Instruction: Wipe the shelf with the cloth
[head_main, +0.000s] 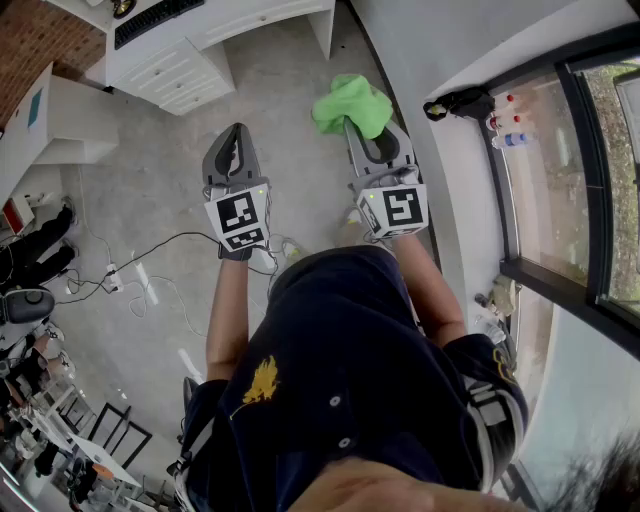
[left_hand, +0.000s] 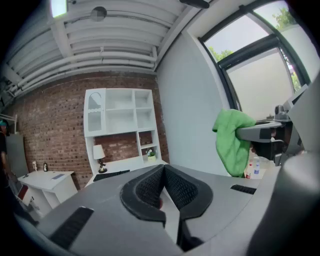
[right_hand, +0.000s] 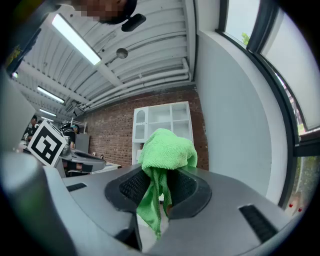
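Note:
A bright green cloth (head_main: 350, 103) is pinched in my right gripper (head_main: 364, 128), bunched over the tips with a tail hanging down between the jaws (right_hand: 152, 200). My left gripper (head_main: 238, 130) is held level beside it, shut with nothing in it; its ribbed pads (left_hand: 150, 186) meet at the front. The white shelf unit (left_hand: 120, 122) with open compartments stands against the brick wall, well ahead of both grippers. It also shows behind the cloth (right_hand: 165, 150) in the right gripper view as the shelf unit (right_hand: 162, 117). The cloth (left_hand: 231, 142) hangs at the right of the left gripper view.
A white desk with drawers (head_main: 180, 62) carries a black keyboard (head_main: 155, 20) and a small lamp (left_hand: 99, 157). A grey wall and a window sill with bottles (head_main: 508, 120) run along the right. Cables (head_main: 140, 275) lie on the floor at left.

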